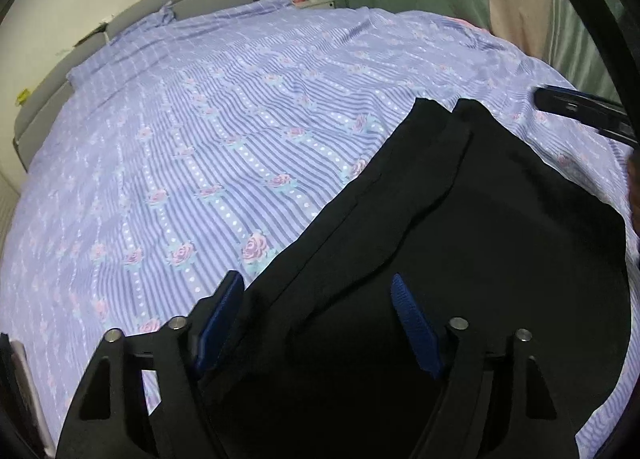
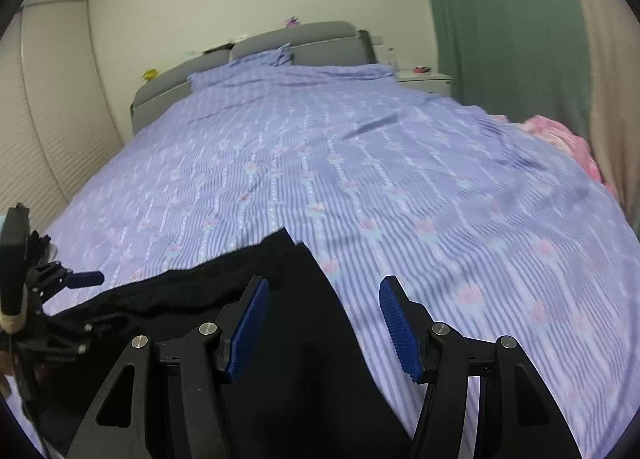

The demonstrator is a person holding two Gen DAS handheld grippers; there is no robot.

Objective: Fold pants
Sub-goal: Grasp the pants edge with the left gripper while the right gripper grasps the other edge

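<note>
Left wrist view: black pants (image 1: 460,239) lie spread on a striped, rose-printed bedspread (image 1: 220,139), filling the picture from 3 to 6 o'clock, two cloth corners reaching up toward 1 o'clock. The left gripper (image 1: 316,319) hangs over the near edge of the cloth with its blue pads parted and nothing pinched between them. At 2 o'clock, the tip of the right gripper (image 1: 580,111) pokes in just beyond the far hem, cut off by the frame. The work appears to be between folds; the next move likely calls for each tool to settle on an edge and pinch before lifting.

Right wrist view: the right gripper (image 2: 322,323) stands released too, its left pad above the pants (image 2: 288,299), its right pad above bare bedspread (image 2: 440,179). The left gripper (image 2: 72,281) shows at 9 o'clock, small. Motion blur smears the spread, and the black fabric swallows its own creases, so layers cannot be counted.
</note>
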